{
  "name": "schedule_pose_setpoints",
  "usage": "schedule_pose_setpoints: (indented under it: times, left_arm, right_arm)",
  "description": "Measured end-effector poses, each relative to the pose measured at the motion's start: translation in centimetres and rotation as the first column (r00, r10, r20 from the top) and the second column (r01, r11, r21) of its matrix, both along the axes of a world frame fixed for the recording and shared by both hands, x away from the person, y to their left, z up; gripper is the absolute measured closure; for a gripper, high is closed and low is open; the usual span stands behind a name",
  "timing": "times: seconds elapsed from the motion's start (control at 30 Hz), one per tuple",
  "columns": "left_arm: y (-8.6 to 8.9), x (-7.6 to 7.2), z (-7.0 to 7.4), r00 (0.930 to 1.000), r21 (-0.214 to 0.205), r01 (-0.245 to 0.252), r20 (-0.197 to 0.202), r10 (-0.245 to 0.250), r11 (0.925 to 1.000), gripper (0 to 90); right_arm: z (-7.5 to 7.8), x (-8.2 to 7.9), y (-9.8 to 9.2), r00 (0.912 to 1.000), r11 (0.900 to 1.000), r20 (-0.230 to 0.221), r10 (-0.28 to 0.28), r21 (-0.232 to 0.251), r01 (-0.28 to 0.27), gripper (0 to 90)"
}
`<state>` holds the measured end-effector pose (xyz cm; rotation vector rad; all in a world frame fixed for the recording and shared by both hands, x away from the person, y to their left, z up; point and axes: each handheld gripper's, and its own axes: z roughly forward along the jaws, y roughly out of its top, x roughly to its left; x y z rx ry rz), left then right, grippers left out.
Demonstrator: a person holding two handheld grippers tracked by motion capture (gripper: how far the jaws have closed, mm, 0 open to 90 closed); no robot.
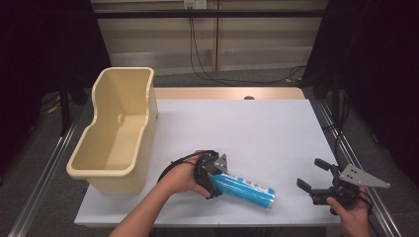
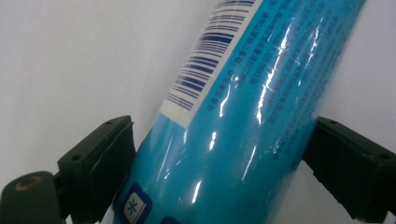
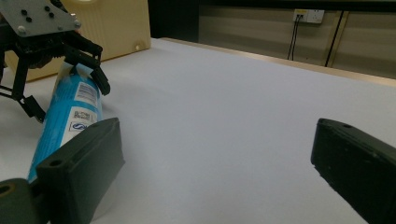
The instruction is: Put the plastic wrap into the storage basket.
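At table's [image 1: 276, 123] six o'clock edge, blue tube [image 1: 243, 190] lies flat. Left gripper [image 1: 213, 173] straddles its end, pads apparently touching, grip likely just made. Right gripper [image 1: 316, 180] gapes empty, four o'clock. Lift, transfer to beige bin [image 1: 116, 128] at ten o'clock remain.

The blue tube [image 2: 243, 116] carries a white strip with a dark blue barcode [image 2: 205, 60]; no digits under it are legible. Beside the barcode run lines of small dark print, too fine and glare-streaked to read. Near the tube's lower end sits a small square snowflake-like sign [image 2: 134, 207].
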<state>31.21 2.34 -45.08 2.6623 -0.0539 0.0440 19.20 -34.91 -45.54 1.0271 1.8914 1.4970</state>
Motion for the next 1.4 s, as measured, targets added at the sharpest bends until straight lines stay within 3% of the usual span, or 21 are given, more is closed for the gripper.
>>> schedule_pose_setpoints:
  times: [0.17,0.37,0.4,0.5,0.67,0.73,0.87,1.0,1.1,1.13,1.17,1.3,1.37,1.4]
  left_arm:
    - [-0.1,-0.1,-0.1,0.9991,0.029,0.019,0.037,-0.020,0.9994,14.5]
    - [-0.2,-0.2,-0.1,0.9988,0.044,0.020,0.044,-0.022,0.9988,16.1]
    - [-0.4,-0.3,0.1,0.9977,0.068,0.026,0.061,-0.031,0.9973,16.9]
    - [-0.4,-0.5,0.2,0.9978,0.080,0.018,0.063,-0.023,0.9966,19.6]
    - [-0.1,-0.8,0.6,0.9996,0.097,-0.028,-0.003,0.029,0.9949,24.2]
    - [-0.1,-1.2,0.8,0.9987,0.112,-0.018,-0.045,0.023,0.9936,26.1]
    - [-0.2,-1.3,0.8,0.9992,0.109,0.012,-0.039,-0.008,0.9940,28.6]
    - [-0.1,-1.1,0.5,0.9980,0.075,0.053,-0.039,-0.050,0.9958,29.1]
    - [-0.3,-0.9,-0.1,0.9964,0.071,0.067,-0.057,-0.063,0.9952,28.7]
    - [-0.7,-1.0,-0.3,0.9959,0.094,0.061,-0.072,-0.055,0.9937,28.6]
    - [-0.8,-1.0,-0.3,0.9963,0.090,0.040,-0.079,-0.033,0.9951,28.5]
    - [-0.6,-1.0,-0.2,0.9973,0.084,0.030,-0.070,-0.024,0.9960,28.8]
    - [-0.7,-1.3,0.1,0.9950,0.108,-0.023,-0.094,0.033,0.9938,30.6]
    - [-0.8,-1.2,0.3,0.9900,0.120,-0.060,-0.119,0.075,0.9910,30.6]
  right_arm:
    - [0.0,0.0,0.1,1.0000,1.0000,-0.004,0.004,-0.003,-0.004,1.7]
    - [0.0,0.0,0.1,1.0000,0.9999,-0.006,0.005,-0.009,-0.005,1.8]
    - [0.0,0.0,0.1,1.0000,0.9999,-0.005,0.005,-0.009,-0.005,1.8]
    - [0.0,0.0,0.0,1.0000,1.0000,-0.006,0.004,-0.009,-0.004,1.8]
    - [-0.1,0.0,0.0,1.0000,0.9999,-0.008,0.005,-0.010,-0.005,1.8]
    - [-0.1,0.1,-0.1,1.0000,0.9999,-0.008,0.005,-0.010,-0.006,1.8]
    - [-0.1,0.1,-0.1,0.9999,0.9999,-0.010,0.004,-0.013,-0.004,1.8]
    - [0.0,0.1,0.0,1.0000,0.9999,-0.008,0.005,-0.013,-0.005,1.8]
    - [-0.2,0.2,0.1,0.9998,0.9998,-0.016,0.007,-0.018,-0.007,1.8]
    - [-0.2,0.2,0.1,0.9998,0.9998,-0.017,0.009,-0.020,-0.009,1.8]
    - [-0.1,0.1,0.1,0.9998,0.9998,-0.016,0.007,-0.019,-0.008,1.8]
    - [-0.1,0.1,0.1,0.9999,0.9996,-0.013,0.010,-0.026,-0.010,1.8]
    - [-0.2,0.1,0.0,0.9998,0.9997,-0.018,0.010,-0.023,-0.010,1.8]
    - [-0.2,0.1,0.0,0.9998,0.9997,-0.018,0.010,-0.023,-0.010,1.8]
